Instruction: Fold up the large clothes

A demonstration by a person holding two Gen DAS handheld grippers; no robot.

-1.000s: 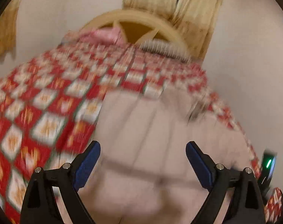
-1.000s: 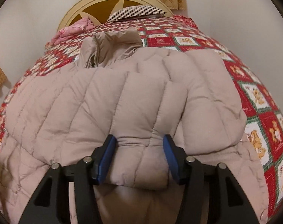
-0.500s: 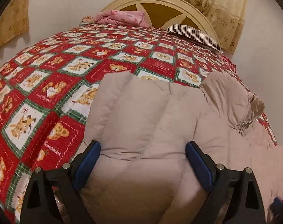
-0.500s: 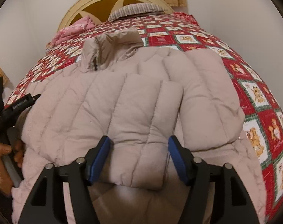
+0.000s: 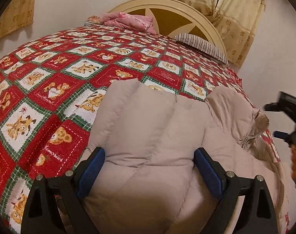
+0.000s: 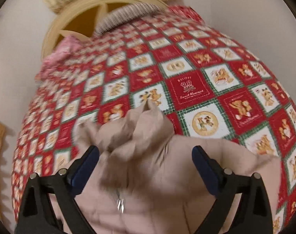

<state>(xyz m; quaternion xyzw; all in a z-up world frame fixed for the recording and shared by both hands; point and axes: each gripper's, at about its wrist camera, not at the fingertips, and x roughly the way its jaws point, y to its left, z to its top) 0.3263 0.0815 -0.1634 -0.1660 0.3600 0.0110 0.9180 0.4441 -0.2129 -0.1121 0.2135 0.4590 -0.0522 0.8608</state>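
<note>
While the beige puffer jacket (image 5: pixel 151 128) lay on the bed's quilt (image 5: pixel 50 89), the left hand-held gripper (image 5: pixel 149 172) and right hand-held gripper (image 6: pixel 145 167) gaped wide over it, apparently gripping nothing.

Left hand-held gripper (image 5: pixel 149 170) and right hand-held gripper (image 6: pixel 145 167) both spread wide.

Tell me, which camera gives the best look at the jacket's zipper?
The left wrist view. There the jacket is sharp, and the zipper shows its teeth running along the collar edge at the right. The right wrist view is motion-blurred; only a shiny zipper pull glints low between the open fingers.
</note>
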